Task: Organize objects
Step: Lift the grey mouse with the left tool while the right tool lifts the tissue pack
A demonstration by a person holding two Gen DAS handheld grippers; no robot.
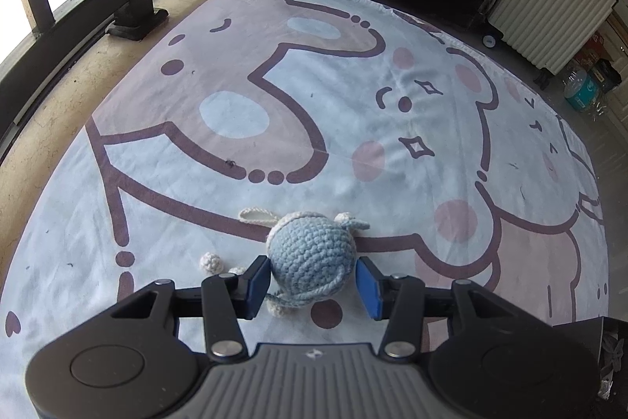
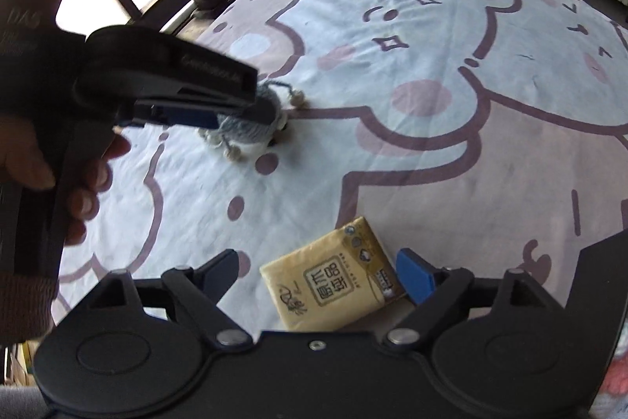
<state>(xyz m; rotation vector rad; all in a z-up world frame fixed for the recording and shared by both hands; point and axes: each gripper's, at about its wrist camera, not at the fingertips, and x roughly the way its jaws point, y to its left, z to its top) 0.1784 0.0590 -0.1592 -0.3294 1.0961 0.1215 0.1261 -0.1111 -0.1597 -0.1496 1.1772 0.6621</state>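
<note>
Left gripper (image 1: 313, 286) wide, straddling the round blue crocheted yarn toy (image 1: 310, 258) dead ahead; right gripper (image 2: 320, 271) wide around the yellow tissue pack (image 2: 333, 285), long axis diagonal.

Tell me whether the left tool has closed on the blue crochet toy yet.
Not yet. The left tool is open: its blue pads flank the crochet toy, with a visible gap on the right side.
</note>
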